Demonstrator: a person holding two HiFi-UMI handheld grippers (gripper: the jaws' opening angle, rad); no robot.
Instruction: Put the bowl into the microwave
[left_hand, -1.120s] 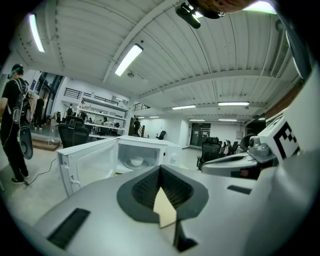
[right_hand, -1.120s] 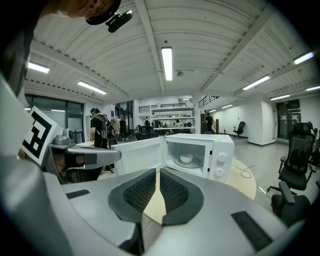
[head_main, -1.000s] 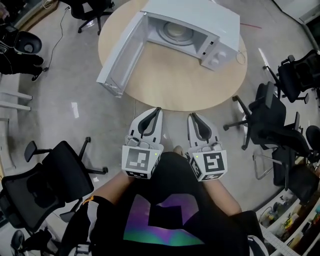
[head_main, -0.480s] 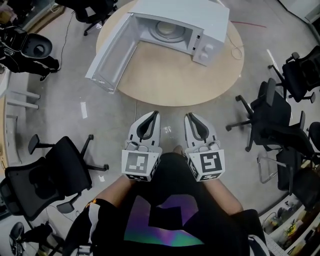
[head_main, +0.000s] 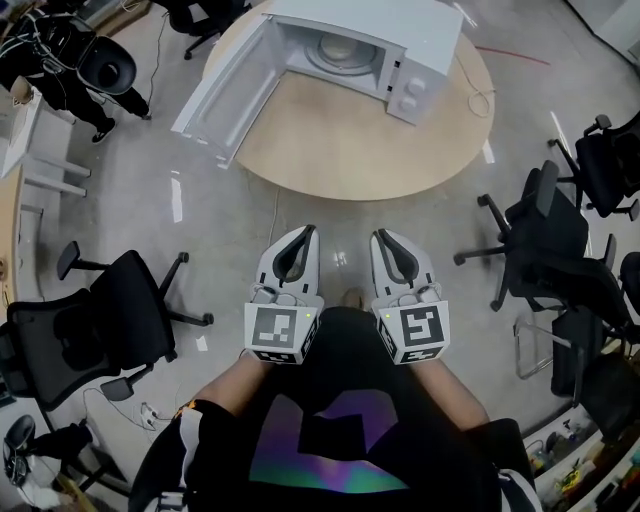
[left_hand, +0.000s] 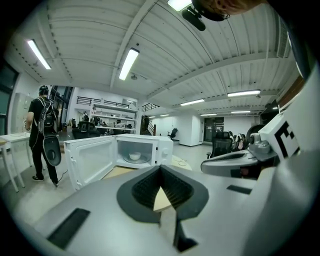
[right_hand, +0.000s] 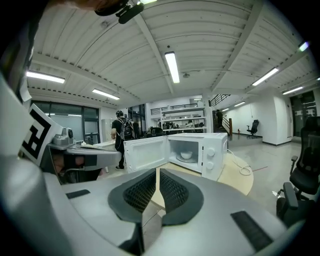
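The round wooden table (head_main: 340, 150) fills the far middle of the head view, with black office chairs (head_main: 100, 330) standing on the floor to its left and right. On the far side of the table sits the white microwave (head_main: 400, 25), and its door (head_main: 225, 90) hangs fully open to the left, past the table edge, which leaves the cavity clear for anything going in or out. The person stands well back from the table, holding the left gripper (head_main: 305, 235) and the right gripper (head_main: 385, 240) side by side close to the body, both aimed toward the microwave. That looks like a resting pose, not a reach. The left gripper's jaws meet at the tips with nothing between them. The right gripper's jaws show only a thin slit and are likewise empty. The bowl (right_hand: 186, 155), small and pale, already sits on the glass turntable inside the microwave, well apart from both grippers. Judged from this, the placing itself looks done, and neither gripper needs to carry anything; what may remain is swinging the door shut, which would call for stepping nearer first
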